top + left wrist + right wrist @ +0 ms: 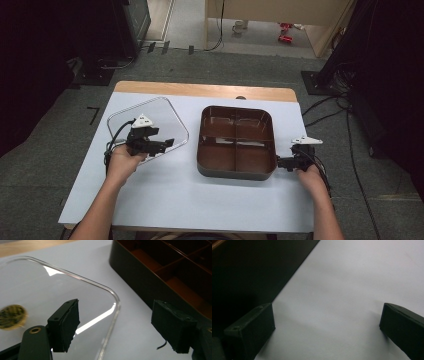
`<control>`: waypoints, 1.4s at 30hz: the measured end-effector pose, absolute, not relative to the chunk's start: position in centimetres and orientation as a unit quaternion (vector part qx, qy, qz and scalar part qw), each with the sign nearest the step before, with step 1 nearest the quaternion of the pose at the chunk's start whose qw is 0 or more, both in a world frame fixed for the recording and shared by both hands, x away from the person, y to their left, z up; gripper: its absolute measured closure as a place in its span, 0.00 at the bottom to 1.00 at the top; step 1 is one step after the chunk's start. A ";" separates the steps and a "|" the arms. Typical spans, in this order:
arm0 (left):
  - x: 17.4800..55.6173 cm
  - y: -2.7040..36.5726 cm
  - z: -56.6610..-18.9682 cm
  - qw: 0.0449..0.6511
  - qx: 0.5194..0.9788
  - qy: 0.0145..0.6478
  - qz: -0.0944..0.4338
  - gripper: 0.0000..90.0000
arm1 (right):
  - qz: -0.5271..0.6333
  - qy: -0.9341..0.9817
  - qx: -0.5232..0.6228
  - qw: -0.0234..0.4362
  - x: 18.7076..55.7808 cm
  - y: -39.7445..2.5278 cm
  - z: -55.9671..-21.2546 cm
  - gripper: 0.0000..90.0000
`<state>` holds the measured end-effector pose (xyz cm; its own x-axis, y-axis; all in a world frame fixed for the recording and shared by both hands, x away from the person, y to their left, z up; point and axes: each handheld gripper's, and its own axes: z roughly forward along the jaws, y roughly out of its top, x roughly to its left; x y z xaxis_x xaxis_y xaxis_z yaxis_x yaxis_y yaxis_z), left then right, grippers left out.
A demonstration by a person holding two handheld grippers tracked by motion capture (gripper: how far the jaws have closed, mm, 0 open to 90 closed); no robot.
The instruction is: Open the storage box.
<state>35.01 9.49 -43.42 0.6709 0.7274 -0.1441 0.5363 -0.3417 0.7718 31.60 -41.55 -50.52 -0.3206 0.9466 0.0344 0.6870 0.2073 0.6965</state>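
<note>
A white sheet (165, 195) covered the table, with a brown four-part tray (236, 172) at its middle and a clear lid (165, 117) lying flat to the left. The left gripper (167, 144) hovered wide open over the lid's corner; the right gripper (278, 162) stood open, empty, beside the tray's right wall

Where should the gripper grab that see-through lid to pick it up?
Probably at the clear lid's rounded corner nearest the brown tray, sliding in low from that side. The lid lies flat on the table, so just its thin raised rim offers a hold. The open left gripper already straddles that corner.
</note>
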 end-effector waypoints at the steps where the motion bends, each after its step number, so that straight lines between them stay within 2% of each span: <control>1: 34.6 9.2 -43.6 0.417 0.815 0.384 0.119 0.25 | 0.315 0.749 0.546 0.206 31.6 -41.5 -50.5 0.00; 5: 33.3 8.4 -44.2 0.414 0.824 0.365 0.125 0.25 | 0.315 0.749 0.546 0.206 31.6 -41.5 -50.5 0.00; 15: 30.7 5.8 -46.5 0.408 0.842 0.337 0.103 0.25 | 0.315 0.749 0.545 0.206 31.6 -41.5 -50.5 0.00; 32: 31.4 3.9 -49.1 0.385 0.853 0.341 0.091 0.27 | 0.314 0.749 0.545 0.206 31.6 -41.6 -50.5 0.00; 42: 30.8 3.1 -49.8 0.373 0.868 0.304 0.123 0.21 | 0.314 0.749 0.545 0.206 31.6 -41.5 -50.5 0.00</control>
<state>30.84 3.07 -49.77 0.7843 0.6203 -0.0129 0.4362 -0.5365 0.7224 31.59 -41.55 -50.51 -0.3205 0.9467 0.0328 0.6873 0.2086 0.6957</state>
